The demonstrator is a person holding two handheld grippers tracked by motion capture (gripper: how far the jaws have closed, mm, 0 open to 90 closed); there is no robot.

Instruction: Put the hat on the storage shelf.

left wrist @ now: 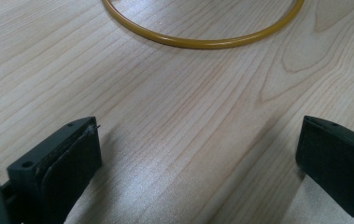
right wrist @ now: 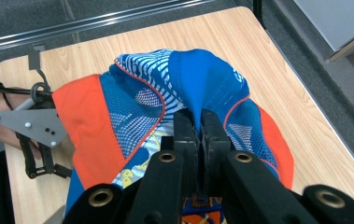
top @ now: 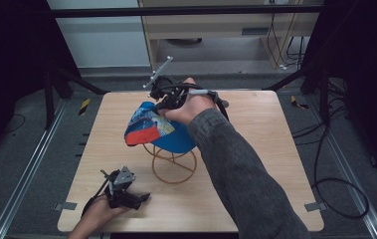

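A cap [top: 160, 130] is seen on top of a yellow wire stand [top: 173, 164], near the middle of the table [top: 255, 189]. It is blue w/ an orange brim and white stripes. The stand is at about 6 o'clock from the cap, right under it.

The right gripper [top: 168, 99] is at 12 o'clock of the cap. In the right gripper view its jaws are pinched tight on a fold of the blue cloth [right wrist: 200, 88] at the cap's crown, so the cap is held.

The left gripper [top: 124, 191] is parked near the table's front edge, at approx. 8 o'clock from the stand. Its jaws are spread wide and nothing is between them. Part of the stand's ring [left wrist: 202, 41] is seen just ahead of it.

The cap is prob. light and soft. The cloth bunches up when pinched, so it could be pulled out of shape. The brim looks stiffer. A firm hold can be had at the crown fold or brim edge. The wire stand looks light too and may be tipped if the cap is tugged sideways.
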